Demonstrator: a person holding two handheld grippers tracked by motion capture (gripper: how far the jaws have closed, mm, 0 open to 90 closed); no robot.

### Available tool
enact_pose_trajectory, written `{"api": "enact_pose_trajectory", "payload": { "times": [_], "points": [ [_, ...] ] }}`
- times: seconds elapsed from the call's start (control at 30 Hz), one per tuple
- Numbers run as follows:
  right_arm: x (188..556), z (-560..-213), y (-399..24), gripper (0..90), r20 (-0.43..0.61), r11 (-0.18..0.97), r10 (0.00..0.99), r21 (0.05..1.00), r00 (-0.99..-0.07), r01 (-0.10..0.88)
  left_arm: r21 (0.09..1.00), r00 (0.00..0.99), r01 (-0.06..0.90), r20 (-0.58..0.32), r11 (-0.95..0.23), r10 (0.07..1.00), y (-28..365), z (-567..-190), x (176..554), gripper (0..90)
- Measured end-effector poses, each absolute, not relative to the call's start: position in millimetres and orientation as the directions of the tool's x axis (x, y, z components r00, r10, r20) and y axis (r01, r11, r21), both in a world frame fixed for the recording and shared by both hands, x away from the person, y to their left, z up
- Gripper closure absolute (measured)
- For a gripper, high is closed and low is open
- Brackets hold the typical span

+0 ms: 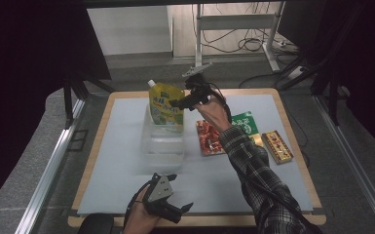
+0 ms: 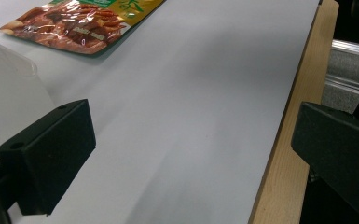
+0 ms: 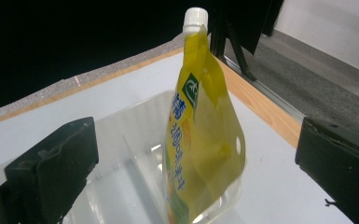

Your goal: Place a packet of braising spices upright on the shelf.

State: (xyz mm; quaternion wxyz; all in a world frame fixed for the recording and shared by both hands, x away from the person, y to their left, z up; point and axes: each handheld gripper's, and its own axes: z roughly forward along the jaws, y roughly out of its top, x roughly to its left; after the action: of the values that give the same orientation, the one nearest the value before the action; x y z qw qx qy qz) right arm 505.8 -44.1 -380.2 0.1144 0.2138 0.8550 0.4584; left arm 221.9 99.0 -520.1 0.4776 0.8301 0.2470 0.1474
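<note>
Presently on the worktop (image 1: 126, 185), a white sheet over a wooden board:

Item 1: yellow spouted pouch (image 1: 165, 105), white cap uppermost, standing upright in the far compartment of the clear plastic tray (image 1: 163, 146). In the right gripper view the pouch (image 3: 203, 135) stands between the two jaws with a gap on either side, its foot inside the tray (image 3: 121, 154), a clear divider just beside it.

Item 2: right gripper (image 1: 181, 103), held above the far middle of the worktop, just beside the pouch on its right. Jaws spread wide, gripping nothing; whether a tip brushes the pouch cannot be told from the high view. A plaid sleeve (image 1: 258, 180) leads back from it to the near edge.

Item 3: left gripper (image 1: 182, 209), at the near edge, well apart from the tray, with a grey three-cornered plate on top. Jaws wide and empty; between them in the left gripper view lies bare white sheet and the wooden edge (image 2: 284, 177).

Item 4: red snack packet (image 1: 208, 139), lying flat just right of the tray; also seen at the top of the left gripper view (image 2: 70, 28).

Item 5: green packet (image 1: 246, 124), flat, beyond the sleeve.

Item 6: red and gold box (image 1: 277, 146), flat, farthest right, near the green packet.
</note>
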Motion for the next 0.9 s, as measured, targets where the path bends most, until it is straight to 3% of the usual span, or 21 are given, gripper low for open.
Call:
{"api": "enact_pose_trajectory", "payload": {
  "times": [0.27,0.9],
  "points": [
    [497,-383,-58,0.0,-0.044,0.510,0.486,0.826,-0.873,0.242,0.867,0.835,0.269,0.006,-0.418,0.550,98,-520,222,0.0],
    [483,-392,-103,0.0,-0.038,0.503,0.505,0.825,-0.863,0.258,0.870,0.838,0.257,0.016,-0.420,0.546,97,-520,221,0.0]
  ]
}}
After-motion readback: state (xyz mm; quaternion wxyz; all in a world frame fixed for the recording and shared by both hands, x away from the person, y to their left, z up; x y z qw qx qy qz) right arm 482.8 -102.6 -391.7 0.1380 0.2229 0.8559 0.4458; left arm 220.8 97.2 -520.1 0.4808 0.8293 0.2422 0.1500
